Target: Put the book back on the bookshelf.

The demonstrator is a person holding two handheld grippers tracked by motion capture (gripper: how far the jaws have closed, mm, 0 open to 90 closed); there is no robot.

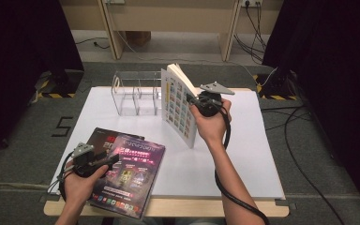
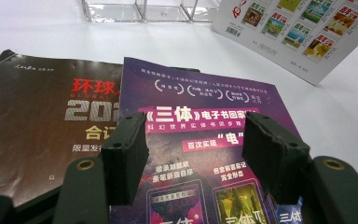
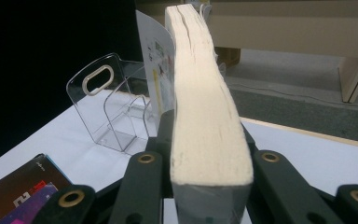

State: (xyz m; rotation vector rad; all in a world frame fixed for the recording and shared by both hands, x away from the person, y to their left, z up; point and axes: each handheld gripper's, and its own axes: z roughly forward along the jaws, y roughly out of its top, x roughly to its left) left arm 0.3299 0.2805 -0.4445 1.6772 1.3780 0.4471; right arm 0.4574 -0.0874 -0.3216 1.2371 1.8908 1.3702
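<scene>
With the right gripper (image 1: 198, 104) clamped on the thick white book (image 1: 180, 105), held upright just short of the clear acrylic rack (image 1: 133, 93), the book's weight could seemingly lever it loose, while the left gripper (image 1: 107, 161) hovers wide open, empty, over the purple magazine (image 1: 131, 176).

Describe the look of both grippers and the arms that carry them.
Both grippers, left and right, are black with brass-coloured rivets, each topped by a grey three-cornered plate. The left one's pads are dark, blocky and worn. A thick black cable trails from each. The forearms are bare, no sleeves.
</scene>
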